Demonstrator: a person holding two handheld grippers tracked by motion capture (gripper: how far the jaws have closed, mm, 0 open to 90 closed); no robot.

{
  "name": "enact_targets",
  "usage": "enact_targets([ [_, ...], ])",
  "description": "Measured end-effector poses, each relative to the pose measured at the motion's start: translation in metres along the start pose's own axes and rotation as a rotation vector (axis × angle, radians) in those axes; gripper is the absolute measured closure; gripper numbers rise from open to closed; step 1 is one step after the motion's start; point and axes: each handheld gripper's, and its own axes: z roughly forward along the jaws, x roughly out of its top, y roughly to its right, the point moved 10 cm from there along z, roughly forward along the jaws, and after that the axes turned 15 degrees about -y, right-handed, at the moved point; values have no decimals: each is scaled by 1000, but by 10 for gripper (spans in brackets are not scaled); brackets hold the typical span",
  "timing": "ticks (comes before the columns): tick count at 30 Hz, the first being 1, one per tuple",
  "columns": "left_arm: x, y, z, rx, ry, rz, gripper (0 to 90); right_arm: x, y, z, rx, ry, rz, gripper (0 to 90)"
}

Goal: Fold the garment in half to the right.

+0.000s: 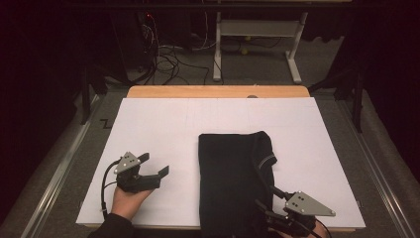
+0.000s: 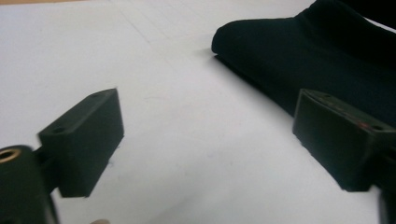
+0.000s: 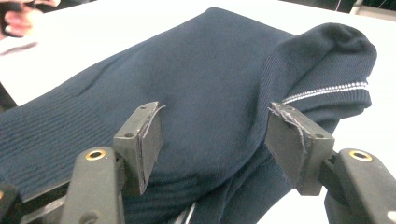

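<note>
Right gripper [image 1: 271, 208] agape over folded sweater [image 1: 233, 173], white sheet [image 1: 163, 124] beneath

The room is dim and only the white sheet [image 1: 163, 124] is lit, evenly from above. Around it the floor falls into black. Beside the sweater [image 2: 327, 51] a soft shadow lies; close-up jaws look blurred.

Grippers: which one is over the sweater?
The right gripper, jaws open over the folded dark sweater at its near edge. The left gripper hovers over bare white table.
</note>
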Motion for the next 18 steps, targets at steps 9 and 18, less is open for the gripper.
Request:
enact_targets([
  [9,-4,4,-5,-9,12,4,0,31,7,8,17,23,-28,423],
  [18,-8,-1,-8,-16,27,-26,0,53,19,34,6,-77,-44,900],
])
